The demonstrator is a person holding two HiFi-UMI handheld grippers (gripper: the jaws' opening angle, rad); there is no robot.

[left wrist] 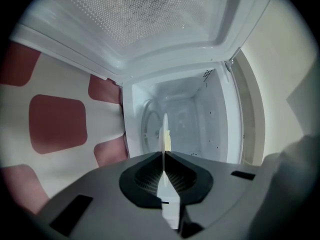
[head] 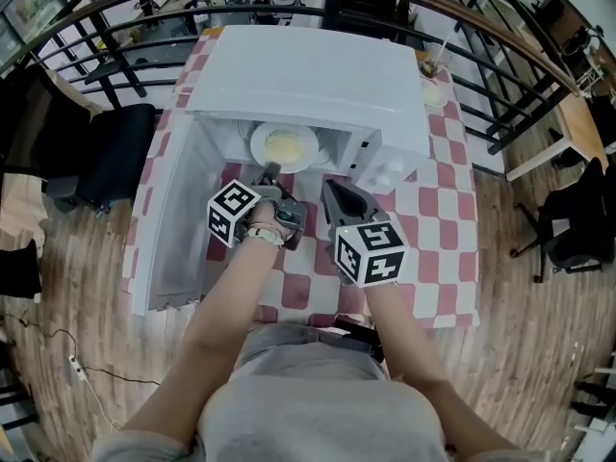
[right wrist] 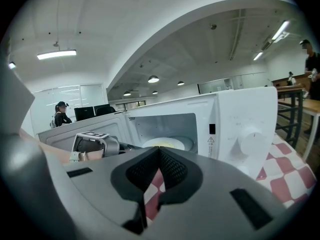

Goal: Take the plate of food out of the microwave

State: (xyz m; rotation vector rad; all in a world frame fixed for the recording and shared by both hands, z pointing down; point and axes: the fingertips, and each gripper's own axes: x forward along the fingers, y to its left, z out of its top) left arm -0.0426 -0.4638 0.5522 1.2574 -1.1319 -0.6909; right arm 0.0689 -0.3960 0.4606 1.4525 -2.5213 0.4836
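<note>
A white plate (head: 284, 147) with yellow food sits in the cavity of the white microwave (head: 308, 75), whose door (head: 178, 219) swings open to the left. My left gripper (head: 270, 173) reaches into the opening and is shut on the plate's near rim. In the left gripper view the plate (left wrist: 164, 129) shows edge-on, with the left gripper (left wrist: 163, 156) pinching it between its pads. My right gripper (head: 332, 192) hovers just right of the left one, in front of the microwave, shut and empty. From the right gripper (right wrist: 159, 151), the plate (right wrist: 167, 143) shows inside the cavity.
The microwave stands on a table with a red-and-white checked cloth (head: 438, 210). Its control knob (right wrist: 250, 141) is on the right panel. A drink cup (head: 431, 65) stands at the back right. A black chair (head: 111, 157) is left of the table, and railings (head: 481, 85) run behind it.
</note>
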